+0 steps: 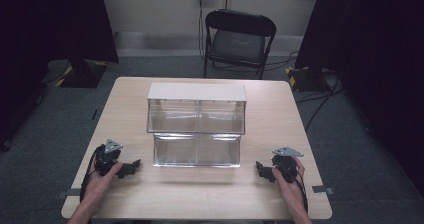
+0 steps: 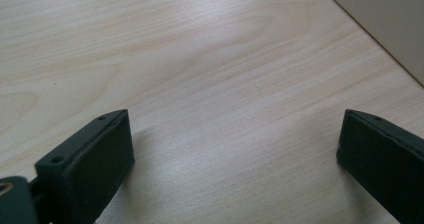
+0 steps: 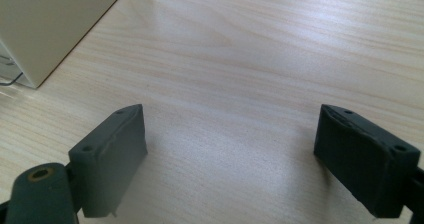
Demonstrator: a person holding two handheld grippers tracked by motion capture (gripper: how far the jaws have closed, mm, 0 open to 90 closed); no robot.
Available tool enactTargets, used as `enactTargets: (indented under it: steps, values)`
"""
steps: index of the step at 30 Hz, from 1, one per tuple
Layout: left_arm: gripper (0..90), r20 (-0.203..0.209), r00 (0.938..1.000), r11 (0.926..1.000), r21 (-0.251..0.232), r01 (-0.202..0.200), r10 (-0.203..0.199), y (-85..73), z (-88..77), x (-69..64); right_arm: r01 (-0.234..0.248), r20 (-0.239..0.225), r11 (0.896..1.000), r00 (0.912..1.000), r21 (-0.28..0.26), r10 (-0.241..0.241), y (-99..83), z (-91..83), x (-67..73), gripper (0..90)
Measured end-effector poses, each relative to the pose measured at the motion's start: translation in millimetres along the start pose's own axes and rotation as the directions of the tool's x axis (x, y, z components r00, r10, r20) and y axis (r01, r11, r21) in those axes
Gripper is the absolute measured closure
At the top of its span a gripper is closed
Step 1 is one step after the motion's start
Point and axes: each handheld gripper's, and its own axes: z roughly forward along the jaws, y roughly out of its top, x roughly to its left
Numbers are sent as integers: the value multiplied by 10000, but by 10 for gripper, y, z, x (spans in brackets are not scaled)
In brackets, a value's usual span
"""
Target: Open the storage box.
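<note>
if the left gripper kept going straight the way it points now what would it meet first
Probably nothing but bare table. The left gripper points right along the near edge, its jaws open, and its line seems to pass in front of the clear bin organizer toward the right gripper; depth is hard to judge.

Left gripper (image 1: 131,167) – jaws wide, right gripper (image 1: 262,170) – likewise, low
</note>
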Motion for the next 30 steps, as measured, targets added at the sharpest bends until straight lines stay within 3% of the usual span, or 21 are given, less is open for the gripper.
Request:
enactTargets:
  steps: [8, 10, 11, 12, 19, 27, 30]
  values:
    - [68, -66, 10000, 10000, -5, -38, 38, -10, -40, -8, 3, -1, 10000, 10000, -1, -3, 0, 0, 0, 126]
    - [151, -43, 9998, 9997, -151, 193, -193, -9, -65, -33, 3, 1, 10000, 10000, 0, -3, 0, 0, 0, 126]
    - [168, 13, 9999, 9998, -139, 116, -116, 0, -87, -79, -3, -3, 10000, 10000, 0, 3, 0, 0, 0, 126]
    - [155, 40, 9997, 9996, -173, -230, 231, 16, -112, -137, 0, -2, 10000, 10000, 1, 0, 0, 0, 0, 126]
    - [162, 202, 9987, 9979, -448, -459, 468, 55, -162, -227, 3, 1, 10000, 10000, -1, -3, 0, 0, 0, 126]
    - [159, 563, 9984, 9956, -936, 36, 17, 70, -251, -219, 3, 0, 10000, 10000, 0, -3, 0, 0, 0, 126]
    - [164, 991, 9950, 9947, -1000, 225, -126, 72, -306, -209, 3, 0, 10000, 10000, -1, -3, 0, 0, 0, 126]
